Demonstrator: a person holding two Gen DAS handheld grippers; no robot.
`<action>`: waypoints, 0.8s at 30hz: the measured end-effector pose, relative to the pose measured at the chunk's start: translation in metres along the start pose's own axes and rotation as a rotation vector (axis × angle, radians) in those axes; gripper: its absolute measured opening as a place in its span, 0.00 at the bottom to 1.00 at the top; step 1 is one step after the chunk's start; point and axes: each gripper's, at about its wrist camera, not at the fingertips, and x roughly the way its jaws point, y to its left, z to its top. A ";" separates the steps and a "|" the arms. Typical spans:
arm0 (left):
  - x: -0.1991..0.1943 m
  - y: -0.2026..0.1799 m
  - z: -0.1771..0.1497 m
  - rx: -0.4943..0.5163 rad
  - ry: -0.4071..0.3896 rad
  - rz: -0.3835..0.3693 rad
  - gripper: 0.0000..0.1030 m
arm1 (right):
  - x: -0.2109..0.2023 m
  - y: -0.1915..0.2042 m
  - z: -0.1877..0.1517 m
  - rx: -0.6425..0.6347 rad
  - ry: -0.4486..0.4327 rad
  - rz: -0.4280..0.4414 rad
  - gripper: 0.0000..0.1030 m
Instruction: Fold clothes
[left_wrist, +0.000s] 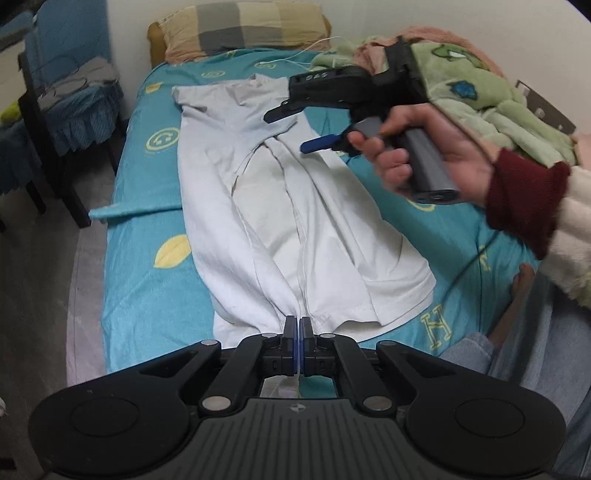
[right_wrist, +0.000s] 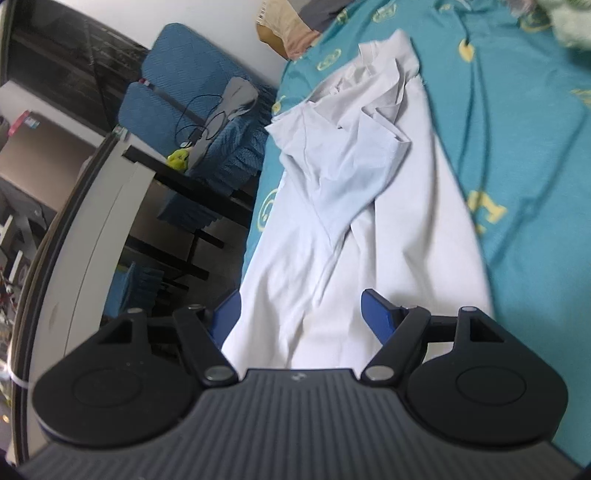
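A white cotton T-shirt (left_wrist: 295, 206) lies lengthwise on a bed covered by a teal printed sheet (left_wrist: 147, 266) with yellow letters and smiley rings. Both long sides of the soft, creased shirt are turned in toward the middle, leaving raised seams along its length, and one short sleeve is folded flat across the upper part. The left gripper (left_wrist: 298, 325), black plastic with blue pads, is clenched on the stitched hem at the near end of the shirt, its two fingers pressed together with fabric bunched between them. The right gripper (left_wrist: 291, 129), a black pistol-shaped tool with a grey handle, hangs above the shirt's upper half, released, its fingers (left_wrist: 319, 144) spread apart and empty; a hand (left_wrist: 424, 147) with a dark red knitted cuff and a fluffy cream sleeve grips the handle. From the right wrist view the blue pads (right_wrist: 375, 314) stand wide on either side of the smooth cloth. A checked pillow (left_wrist: 240, 26) sits at the bed's head, a plush green blanket (left_wrist: 480, 92) is heaped alongside, and a chair with a ruffled blue cover (left_wrist: 77, 96) stands beside the bed
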 end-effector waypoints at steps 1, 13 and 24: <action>-0.002 0.003 0.000 -0.018 -0.007 -0.005 0.01 | 0.014 -0.003 0.004 0.002 0.007 -0.004 0.72; -0.020 0.035 -0.004 -0.237 -0.086 -0.070 0.00 | 0.100 -0.012 0.036 -0.037 0.030 0.030 0.53; 0.012 -0.016 0.008 -0.181 -0.028 -0.156 0.00 | 0.078 0.024 0.091 -0.215 -0.149 -0.028 0.09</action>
